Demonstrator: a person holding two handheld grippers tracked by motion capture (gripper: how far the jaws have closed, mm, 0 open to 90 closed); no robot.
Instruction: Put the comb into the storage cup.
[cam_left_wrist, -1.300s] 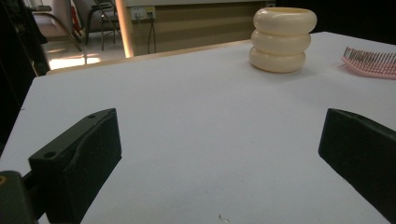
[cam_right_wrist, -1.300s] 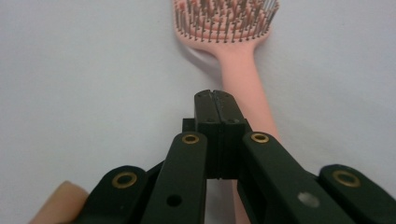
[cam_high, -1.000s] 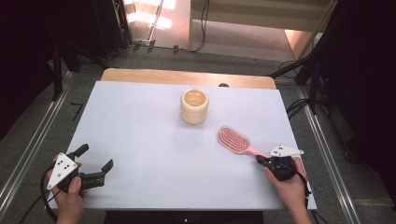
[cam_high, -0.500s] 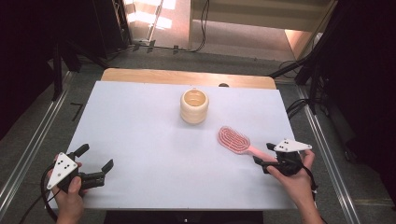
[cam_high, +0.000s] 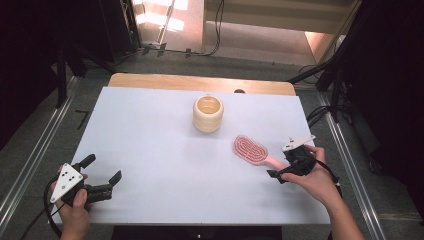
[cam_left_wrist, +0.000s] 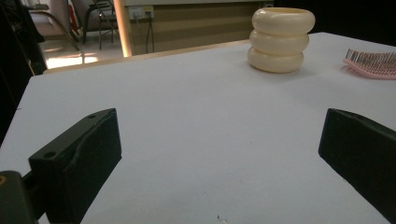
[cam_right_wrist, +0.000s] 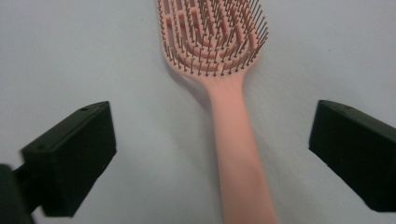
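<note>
Right gripper (cam_right_wrist: 212, 154), jaws just opened wide, straddles the pink hairbrush (cam_right_wrist: 219, 84) handle untouched; cream ringed cup (cam_high: 208, 114) stands beyond.

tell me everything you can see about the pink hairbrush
The pink hairbrush looks like plastic: an oval, slotted head with rows of thin bristles pointing up, and a smooth straight handle. It lies flat on the white table, head toward the cream ringed cup but apart from it. The right gripper is at its handle end; its jaws have just been opening and stand wide on either side, touching nothing.
</note>
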